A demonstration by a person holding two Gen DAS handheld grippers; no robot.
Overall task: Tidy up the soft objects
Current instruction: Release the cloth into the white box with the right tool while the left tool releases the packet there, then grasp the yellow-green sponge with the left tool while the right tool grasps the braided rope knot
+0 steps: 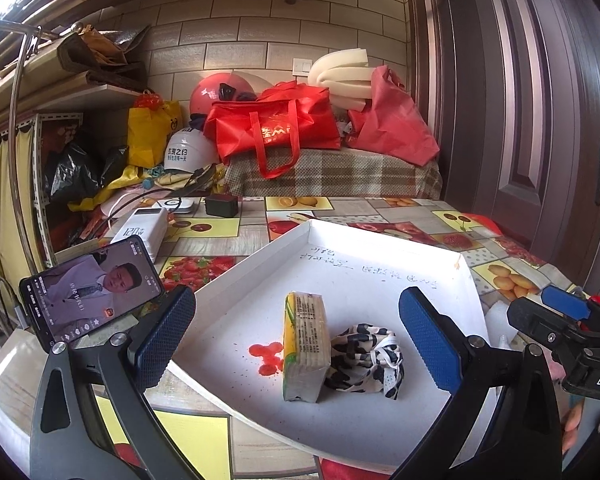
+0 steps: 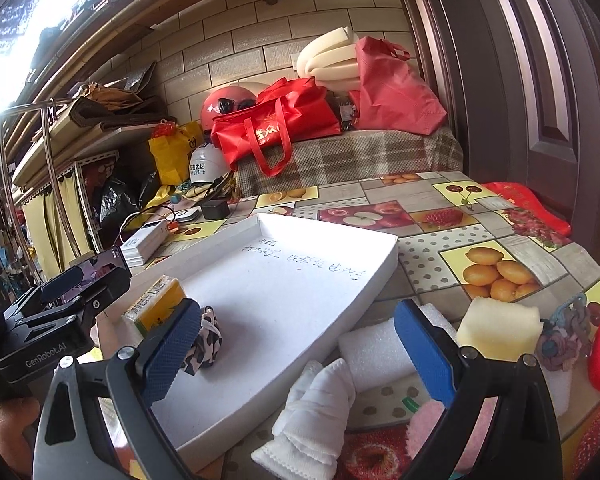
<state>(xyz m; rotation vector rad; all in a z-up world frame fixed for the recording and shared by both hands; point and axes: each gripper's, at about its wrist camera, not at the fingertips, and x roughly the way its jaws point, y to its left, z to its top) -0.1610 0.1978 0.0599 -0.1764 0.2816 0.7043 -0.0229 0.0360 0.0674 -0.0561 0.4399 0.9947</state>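
White tray (image 1: 260,272) on the bench already holds a tissue pack (image 1: 304,354) and a spotted cloth (image 1: 366,360). Both grippers, left (image 1: 296,328) and right (image 2: 296,348), hang wide and empty. Next pick, I judge, is the white glove (image 2: 312,412) below the right fingers (only the right view shows it, beside foam (image 2: 376,354) and sponge (image 2: 500,328)).

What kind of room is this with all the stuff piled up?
Probably a storage corner of someone's home. A table with a fruit-print cloth stands by a tiled wall, with helmets, red bags and rolled foam heaped behind, and cluttered shelves beside.
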